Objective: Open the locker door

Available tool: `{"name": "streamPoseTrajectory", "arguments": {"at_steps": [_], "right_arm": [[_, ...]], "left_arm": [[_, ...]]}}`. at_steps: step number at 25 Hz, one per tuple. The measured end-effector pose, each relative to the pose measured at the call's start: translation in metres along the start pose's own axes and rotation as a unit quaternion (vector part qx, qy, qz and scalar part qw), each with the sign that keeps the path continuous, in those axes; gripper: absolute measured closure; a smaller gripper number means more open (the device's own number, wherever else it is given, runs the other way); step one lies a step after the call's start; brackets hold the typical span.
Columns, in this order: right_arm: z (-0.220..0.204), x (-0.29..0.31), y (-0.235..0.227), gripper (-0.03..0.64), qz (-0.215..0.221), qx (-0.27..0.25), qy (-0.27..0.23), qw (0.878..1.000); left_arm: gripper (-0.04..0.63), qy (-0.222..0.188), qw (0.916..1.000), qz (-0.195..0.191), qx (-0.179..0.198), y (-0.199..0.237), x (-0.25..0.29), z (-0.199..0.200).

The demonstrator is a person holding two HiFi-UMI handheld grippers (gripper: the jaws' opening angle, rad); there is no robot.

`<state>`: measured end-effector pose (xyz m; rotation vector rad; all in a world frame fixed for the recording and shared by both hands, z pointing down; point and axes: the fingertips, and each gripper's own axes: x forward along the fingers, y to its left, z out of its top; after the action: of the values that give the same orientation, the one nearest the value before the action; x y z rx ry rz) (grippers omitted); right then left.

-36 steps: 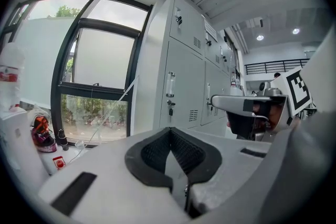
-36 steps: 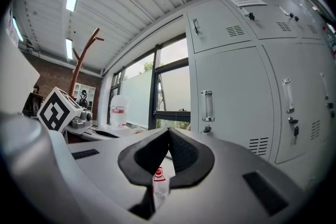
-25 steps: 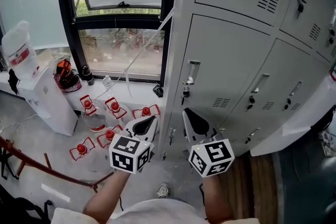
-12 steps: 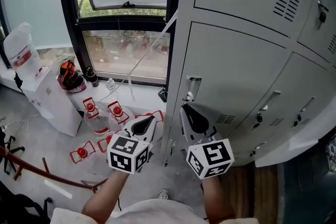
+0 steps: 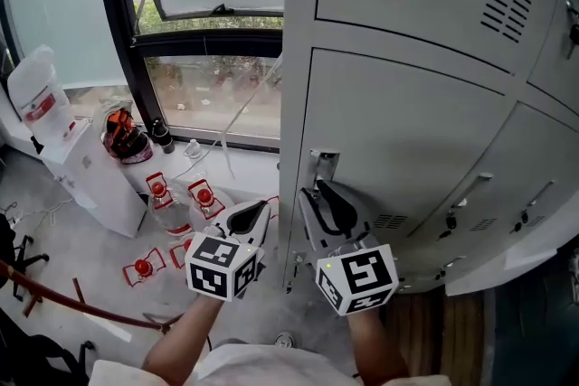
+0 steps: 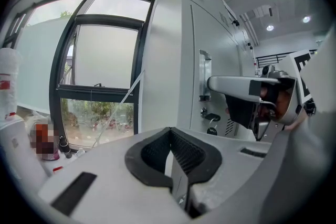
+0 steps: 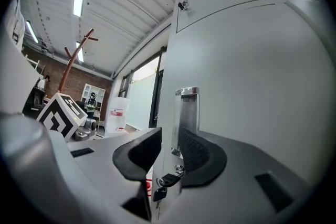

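Pale grey metal locker door [image 5: 407, 140]: middle tier of the leftmost column, closed, directly ahead of the right tongs. Recessed chrome pull handle [image 7: 187, 113] at its left edge, small dark key [image 7: 167, 181] in the lock below.
Right tongs [image 5: 318, 193]: jaws just opened and parted, handle seen in the gap, pads not pressing it.
Left tongs [image 5: 256, 211]: clenched on nothing, beside the cabinet's side.
Beyond: black-framed window [image 5: 194, 41]; red-capped clear water bottles [image 5: 172, 194] on the floor.
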<state>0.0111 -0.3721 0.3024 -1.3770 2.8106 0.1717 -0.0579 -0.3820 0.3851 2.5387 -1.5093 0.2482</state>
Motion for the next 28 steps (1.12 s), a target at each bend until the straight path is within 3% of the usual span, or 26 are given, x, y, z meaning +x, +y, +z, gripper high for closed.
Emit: {"name": "streamPoseTrajectory", "arguments": {"at_steps": [6, 17, 28], "right_arm": [[0.0, 0.011, 0.001, 0.491, -0.006, 0.006, 0.004, 1.0], [0.001, 0.024, 0.002, 0.485, -0.063, 0.025, 0.016, 0.998], [0.004, 0.011, 0.014, 0.477, -0.087, 0.035, 0.019, 0.995]], "left_arm": [[0.589, -0.001, 0.9998, -0.019, 0.0, 0.006, 0.009, 0.003], [0.589, 0.003, 0.9965, -0.083, 0.009, 0.017, 0.011, 0.004], [0.589, 0.004, 0.9895, -0.144, 0.013, 0.006, 0.004, -0.002]]}}
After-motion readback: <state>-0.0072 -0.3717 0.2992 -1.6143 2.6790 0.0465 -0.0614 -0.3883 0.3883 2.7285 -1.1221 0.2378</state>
